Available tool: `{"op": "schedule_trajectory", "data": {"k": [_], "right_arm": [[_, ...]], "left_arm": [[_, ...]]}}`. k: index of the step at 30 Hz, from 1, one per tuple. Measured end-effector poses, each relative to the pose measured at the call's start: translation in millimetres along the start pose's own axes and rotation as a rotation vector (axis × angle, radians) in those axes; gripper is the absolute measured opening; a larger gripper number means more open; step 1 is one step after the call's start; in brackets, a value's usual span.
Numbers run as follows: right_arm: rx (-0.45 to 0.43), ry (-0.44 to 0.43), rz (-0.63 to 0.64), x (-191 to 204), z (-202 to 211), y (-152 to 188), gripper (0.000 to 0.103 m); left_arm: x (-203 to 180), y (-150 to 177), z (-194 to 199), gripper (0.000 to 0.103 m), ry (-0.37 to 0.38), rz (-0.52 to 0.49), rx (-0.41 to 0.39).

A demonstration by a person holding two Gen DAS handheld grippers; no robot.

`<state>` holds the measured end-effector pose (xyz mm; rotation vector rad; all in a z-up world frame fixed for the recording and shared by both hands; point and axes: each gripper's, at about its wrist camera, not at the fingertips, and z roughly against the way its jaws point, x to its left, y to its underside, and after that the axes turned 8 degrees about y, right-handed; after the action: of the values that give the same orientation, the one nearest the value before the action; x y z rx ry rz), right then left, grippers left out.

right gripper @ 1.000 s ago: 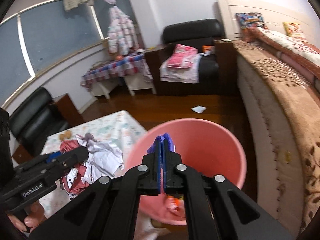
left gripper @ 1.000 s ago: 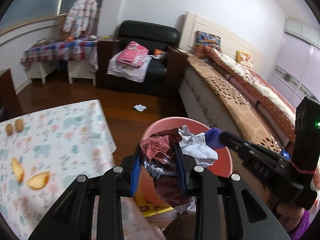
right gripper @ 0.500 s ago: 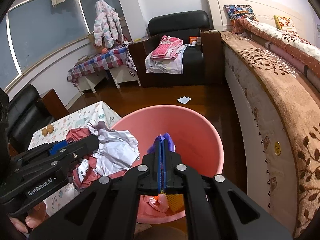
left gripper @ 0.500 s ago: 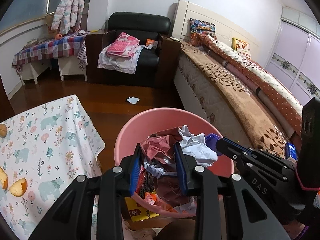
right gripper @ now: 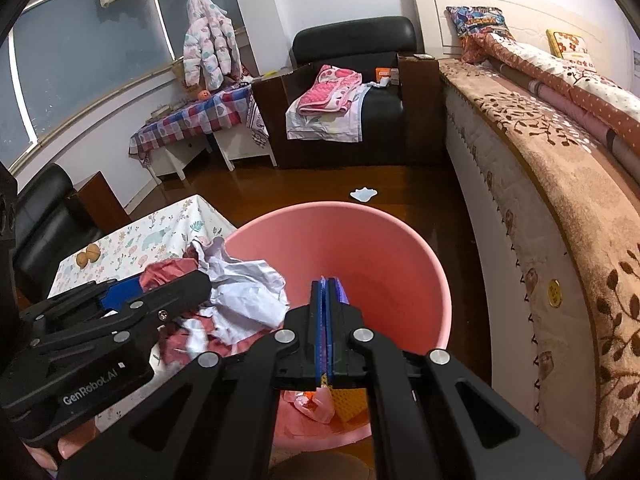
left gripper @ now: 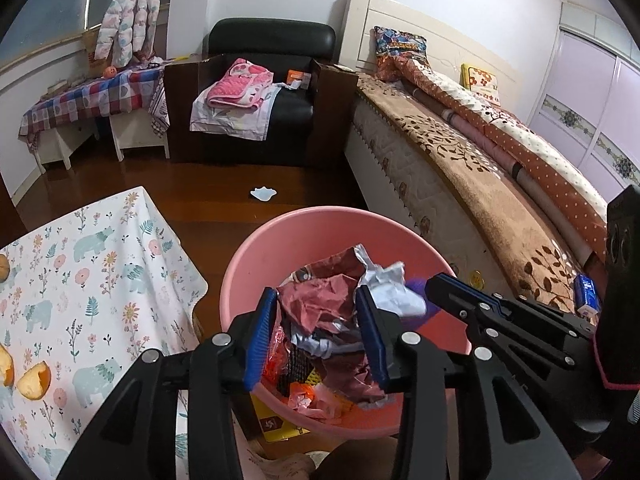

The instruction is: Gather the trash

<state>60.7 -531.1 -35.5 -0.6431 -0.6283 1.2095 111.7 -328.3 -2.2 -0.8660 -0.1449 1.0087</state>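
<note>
A pink bin [left gripper: 304,236] [right gripper: 384,248] stands on the floor between the table and the bed, with wrappers at its bottom [left gripper: 316,396]. My left gripper [left gripper: 316,312] is shut on a wad of crumpled red and white paper [left gripper: 320,300] and holds it over the bin's mouth; the wad also shows in the right wrist view [right gripper: 240,292]. My right gripper [right gripper: 329,286] is shut on a small purple scrap [right gripper: 342,290] above the bin, just right of the left gripper [right gripper: 160,292]. The right gripper shows in the left view [left gripper: 436,284].
A table with a floral cloth [left gripper: 80,280] is left of the bin, with orange peel [left gripper: 34,380] and walnuts [right gripper: 88,258] on it. A bed [left gripper: 480,184] runs along the right. A white scrap [left gripper: 263,193] lies on the wooden floor before a black armchair [left gripper: 272,92].
Both grippers have moved right and forward with their loads, from beside the table to over the bin. The bin's inside and bottom now show more fully.
</note>
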Motion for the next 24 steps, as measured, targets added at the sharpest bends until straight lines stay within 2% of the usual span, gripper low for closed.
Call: {"op": "schedule_trajectory", "data": {"k": [3,4,7,16,24], "right_arm": [[0.000,0.004,0.002,0.0,0.5,1.3,0.005],[0.000,0.003,0.001,0.1,0.6,1.2,0.013],[-0.007,-0.002,-0.009,-1.7,1.8,1.6,0.026],[-0.023,0.014,-0.023,-3.0,9.6,6.6,0.043],[-0.058,0.055,-0.016,-1.9,20.0,11.7,0.048]], "left_arm": [[0.4,-0.4,-0.1,0.041,-0.001,0.005,-0.001],[0.5,-0.3,0.0,0.041,-0.001,0.006,-0.001],[-0.8,-0.4,0.4,0.041,0.002,0.006,-0.003],[-6.5,-0.5,9.8,0.041,-0.004,-0.013,-0.032],[-11.5,-0.4,19.7,0.041,-0.026,-0.033,-0.057]]}}
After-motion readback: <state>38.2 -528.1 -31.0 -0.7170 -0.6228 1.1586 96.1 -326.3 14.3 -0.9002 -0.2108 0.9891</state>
